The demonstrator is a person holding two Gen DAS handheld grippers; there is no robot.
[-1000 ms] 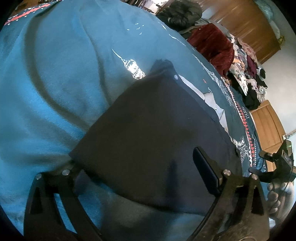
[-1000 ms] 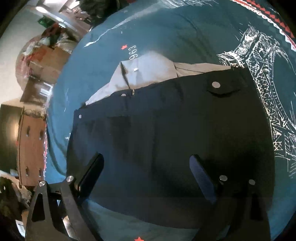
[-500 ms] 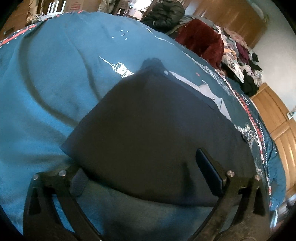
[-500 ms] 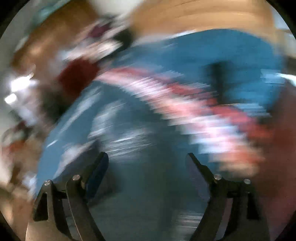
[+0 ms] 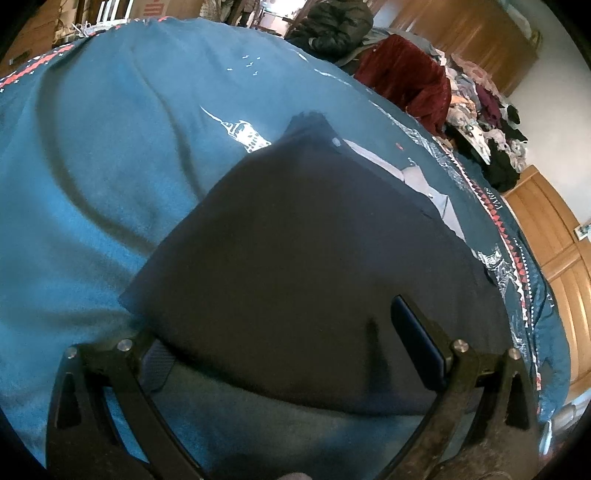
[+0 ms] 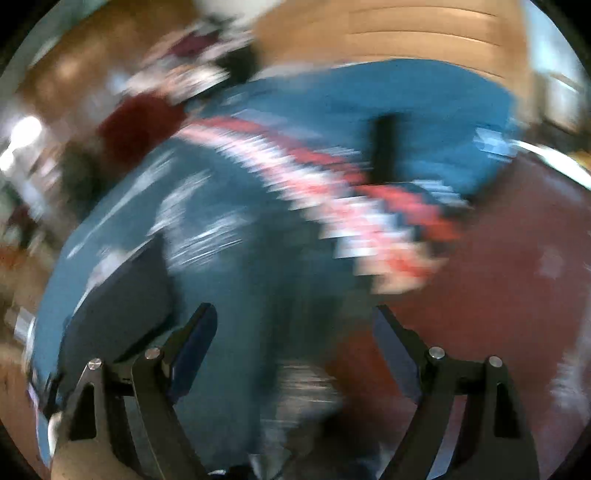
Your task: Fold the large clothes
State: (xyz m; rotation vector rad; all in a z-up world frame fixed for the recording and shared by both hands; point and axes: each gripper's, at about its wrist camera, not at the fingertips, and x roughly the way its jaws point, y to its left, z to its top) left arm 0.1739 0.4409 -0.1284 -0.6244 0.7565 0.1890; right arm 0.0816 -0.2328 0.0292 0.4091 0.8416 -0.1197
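Garment: dark folded garment (image 5: 314, 266), flat on teal bedspread (image 5: 92, 155), roughly rectangular; snap button visible near far corner; pale grey lining peeks out along far right edge.
Garment location: centre of left wrist view, directly ahead of left gripper (image 5: 284, 339); near edge lies between the two fingers. In right wrist view only a dark blurred patch at lower left (image 6: 118, 306).
Left gripper: jaws spread wide, holding nothing; left finger tucked at or under the near left corner of the garment, exact contact hard to tell; right finger (image 5: 417, 339) over the dark cloth, its shadow falling just beside it.
Right gripper (image 6: 291, 332): fingers wide apart, nothing between them; view heavily motion-blurred.
Bedspread: teal, white tower prints, red and white patterned border (image 5: 513, 251); soft creases on left side.
Right wrist background: blurred teal cover with red/white border (image 6: 332, 177), reddish-brown floor (image 6: 517, 277) at right, wood panels above; details not readable.
Clutter: maroon garment (image 5: 406, 77) and black jacket (image 5: 336, 22) at far edge of bed, mixed clothes pile (image 5: 484, 122) to right.
Furniture: wooden wardrobe (image 5: 461, 33) behind, wooden cabinet (image 5: 554, 236) at right.
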